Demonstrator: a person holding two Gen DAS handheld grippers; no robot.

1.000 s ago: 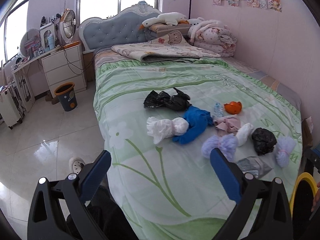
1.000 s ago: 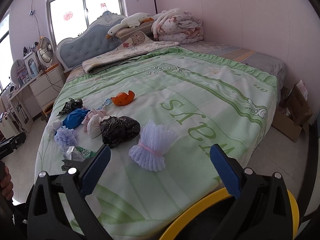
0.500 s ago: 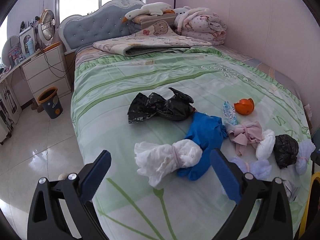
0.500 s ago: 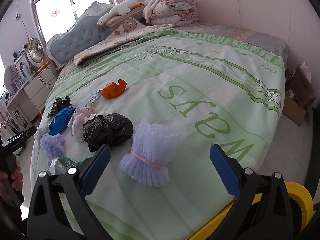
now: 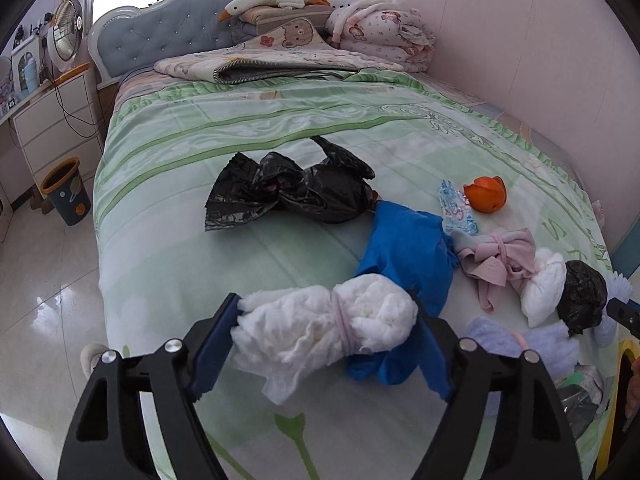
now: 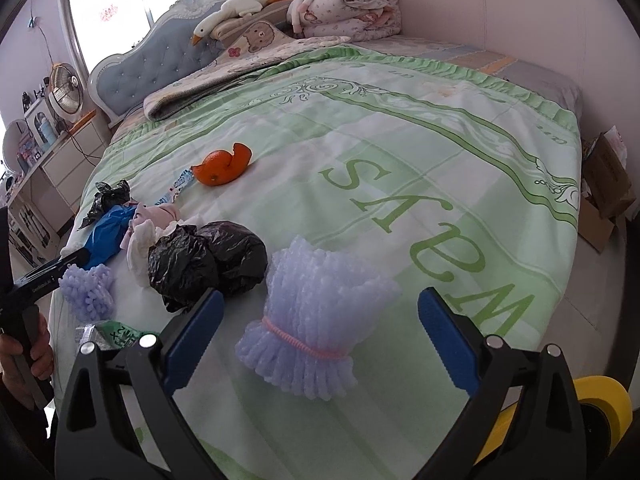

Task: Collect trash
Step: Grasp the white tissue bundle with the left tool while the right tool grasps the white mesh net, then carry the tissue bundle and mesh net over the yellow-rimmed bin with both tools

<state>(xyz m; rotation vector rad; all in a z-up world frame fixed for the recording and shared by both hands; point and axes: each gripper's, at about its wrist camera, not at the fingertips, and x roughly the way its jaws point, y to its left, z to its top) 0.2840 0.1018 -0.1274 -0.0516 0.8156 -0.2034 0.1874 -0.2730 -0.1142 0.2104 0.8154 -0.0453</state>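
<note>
Trash lies scattered on the green bedspread (image 5: 240, 128). A white foam bundle (image 5: 320, 332) tied with a band sits between the blue pads of my left gripper (image 5: 324, 300). Its jaws are closing, and each pad stands right at an end of the bundle without squeezing it. In the right wrist view a lilac foam-net bundle (image 6: 320, 312) lies between the fingers of my right gripper (image 6: 322, 294). These jaws are closing too, with a gap on both sides. Around lie a blue bag (image 5: 404, 256), a black bag (image 5: 296, 192), a balled black bag (image 6: 208, 260) and an orange peel (image 6: 222, 168).
A pink cloth knot (image 5: 496, 260), a small wrapper (image 5: 456, 208) and a second lilac bundle (image 6: 86, 292) lie among the trash. A yellow rim (image 6: 600, 396) shows below the bed's near edge. A dark waste bin (image 5: 66, 192) stands on the tiled floor by the nightstand. Folded quilts sit at the headboard.
Both grippers have come down and closer to the bed. The white bundle now sits between the left jaws, the lilac bundle between the right jaws, and both pairs have narrowed.
</note>
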